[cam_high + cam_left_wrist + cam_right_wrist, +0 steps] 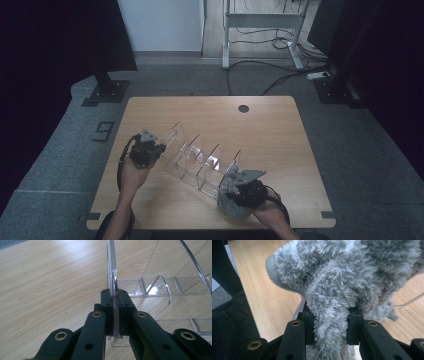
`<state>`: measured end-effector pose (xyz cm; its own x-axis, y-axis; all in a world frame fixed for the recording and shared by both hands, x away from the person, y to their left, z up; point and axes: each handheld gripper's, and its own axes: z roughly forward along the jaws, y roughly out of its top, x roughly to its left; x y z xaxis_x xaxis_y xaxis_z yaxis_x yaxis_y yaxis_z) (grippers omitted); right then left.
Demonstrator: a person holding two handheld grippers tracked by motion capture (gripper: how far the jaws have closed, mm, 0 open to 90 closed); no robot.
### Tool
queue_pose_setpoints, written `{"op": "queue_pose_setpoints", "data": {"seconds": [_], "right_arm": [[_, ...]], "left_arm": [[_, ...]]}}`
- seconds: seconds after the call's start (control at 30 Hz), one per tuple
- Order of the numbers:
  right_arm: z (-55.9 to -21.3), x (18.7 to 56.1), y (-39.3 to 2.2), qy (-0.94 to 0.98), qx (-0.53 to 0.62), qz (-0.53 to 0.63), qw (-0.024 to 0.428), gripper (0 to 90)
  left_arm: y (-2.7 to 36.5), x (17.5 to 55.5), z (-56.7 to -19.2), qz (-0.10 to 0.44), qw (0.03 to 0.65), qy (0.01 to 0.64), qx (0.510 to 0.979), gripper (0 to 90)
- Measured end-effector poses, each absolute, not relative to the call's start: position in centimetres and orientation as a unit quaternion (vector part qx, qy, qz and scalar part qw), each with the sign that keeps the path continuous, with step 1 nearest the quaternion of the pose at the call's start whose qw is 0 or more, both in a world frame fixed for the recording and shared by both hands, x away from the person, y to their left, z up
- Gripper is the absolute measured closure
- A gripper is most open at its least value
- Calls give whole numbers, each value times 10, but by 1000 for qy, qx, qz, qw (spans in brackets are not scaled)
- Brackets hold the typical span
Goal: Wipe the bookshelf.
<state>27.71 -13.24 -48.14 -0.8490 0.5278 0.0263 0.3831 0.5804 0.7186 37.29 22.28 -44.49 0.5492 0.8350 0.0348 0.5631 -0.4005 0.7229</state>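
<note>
clear rack (200, 157) crosses the table's (270, 130) middle; far half lies open.

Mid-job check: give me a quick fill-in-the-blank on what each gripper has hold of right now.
1. The left gripper is shut on an end panel of the clear ____ rack.
2. The right gripper is shut on a fluffy ____ cloth.
3. The rack stands on a ____ table.

Missing words: acrylic; grey; wooden

The high view looks forward and down on the whole worktop (280, 130); both gripper views look very near along their tongs, sharing its wood.
</note>
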Motion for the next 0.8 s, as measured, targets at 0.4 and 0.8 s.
{"op": "queue_pose_setpoints", "data": {"seconds": [0.4,0.8], "right_arm": [[-481,291,-137,878,281,372,108,665],[-482,310,-145,870,308,365,125,665]], "left_arm": [[222,373,-445,203,336,431,812,853],[223,373,-445,202,337,432,812,853]]}}
